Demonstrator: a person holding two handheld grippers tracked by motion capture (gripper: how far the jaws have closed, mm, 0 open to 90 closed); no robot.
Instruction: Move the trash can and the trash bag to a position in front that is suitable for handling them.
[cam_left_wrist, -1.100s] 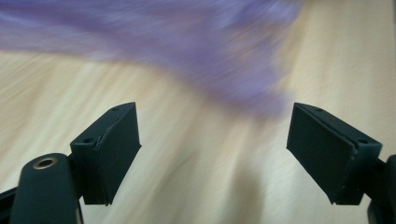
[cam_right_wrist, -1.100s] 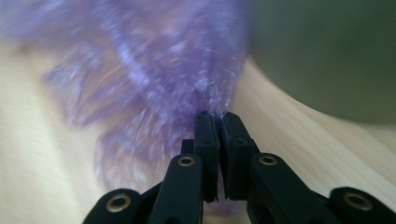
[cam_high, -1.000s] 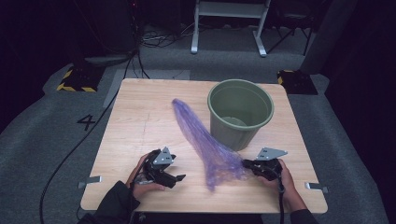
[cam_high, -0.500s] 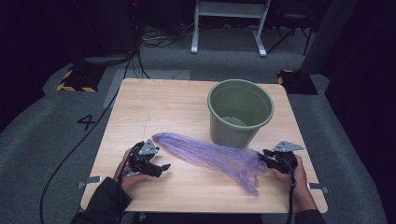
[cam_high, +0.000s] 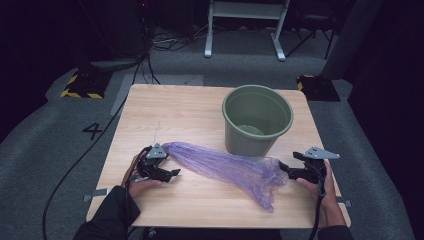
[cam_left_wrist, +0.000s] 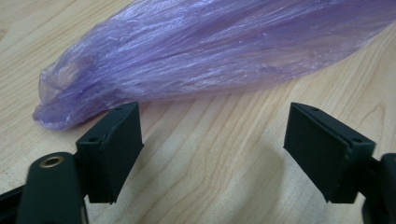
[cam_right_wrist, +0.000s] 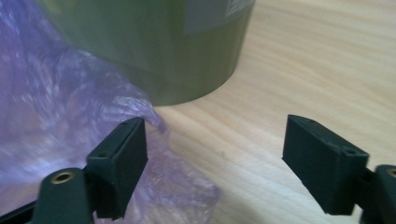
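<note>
Purple bag (cam_high: 225, 167) lies lengthwise along the table's (cam_high: 200, 107) near edge, between spread left claw (cam_high: 172, 173) and spread right claw (cam_high: 284, 167).

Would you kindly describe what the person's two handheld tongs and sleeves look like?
Both tongs are black. The left tongs and right tongs each carry a grey three-cornered plate on top and trail a black cable toward the person. Seen from the gripper views, the jaws are flat, rectangular black blocks with small holes near the edges, and a brass-coloured ring shows at the base beside one jaw. The person wears dark sleeves.
</note>
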